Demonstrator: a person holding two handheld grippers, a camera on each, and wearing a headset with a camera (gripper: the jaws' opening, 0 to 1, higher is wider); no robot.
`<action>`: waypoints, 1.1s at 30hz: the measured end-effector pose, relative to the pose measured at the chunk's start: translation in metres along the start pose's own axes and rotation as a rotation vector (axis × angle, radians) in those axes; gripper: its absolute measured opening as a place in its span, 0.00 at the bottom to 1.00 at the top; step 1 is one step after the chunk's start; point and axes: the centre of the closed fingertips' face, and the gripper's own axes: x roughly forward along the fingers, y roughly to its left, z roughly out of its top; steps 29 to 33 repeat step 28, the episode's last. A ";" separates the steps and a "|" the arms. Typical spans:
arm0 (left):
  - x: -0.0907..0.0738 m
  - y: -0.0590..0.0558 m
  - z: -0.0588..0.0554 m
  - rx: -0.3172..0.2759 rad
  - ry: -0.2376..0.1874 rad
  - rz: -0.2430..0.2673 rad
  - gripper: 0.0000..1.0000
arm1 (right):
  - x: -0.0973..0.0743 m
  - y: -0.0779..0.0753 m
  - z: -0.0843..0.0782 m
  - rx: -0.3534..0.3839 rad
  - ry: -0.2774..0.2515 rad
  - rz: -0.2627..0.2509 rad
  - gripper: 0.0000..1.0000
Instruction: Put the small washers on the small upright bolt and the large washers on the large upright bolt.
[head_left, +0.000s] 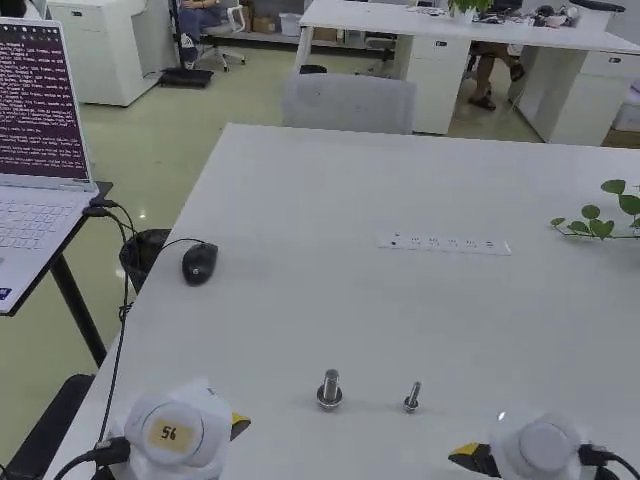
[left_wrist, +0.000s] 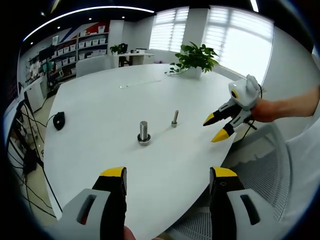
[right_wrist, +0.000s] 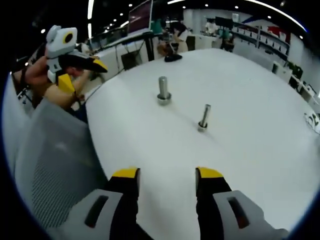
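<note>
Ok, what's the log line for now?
left gripper: open | right gripper: open | large silver bolt, small silver bolt: upright on white table

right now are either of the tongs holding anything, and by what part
Nothing is held. The left tongs and right tongs are both open and empty; the large bolt and small bolt stand untouched on the table.

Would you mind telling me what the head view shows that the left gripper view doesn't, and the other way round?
The head view adds the open laptop on its stand, screen full of text. The left gripper view adds bright windows and a look at the left gripper and right gripper, jaws apart on each. Both share the white table, the large bolt, the small bolt and the black mouse.
</note>
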 end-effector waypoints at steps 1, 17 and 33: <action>0.000 0.000 0.001 0.000 -0.001 0.001 0.67 | -0.004 -0.003 0.001 0.021 -0.015 -0.010 0.48; -0.005 -0.001 -0.001 0.005 0.004 0.005 0.68 | -0.019 -0.005 -0.009 0.093 -0.068 -0.035 0.59; -0.005 -0.001 0.000 0.001 -0.001 0.005 0.68 | -0.019 -0.002 -0.003 0.125 -0.104 -0.037 0.61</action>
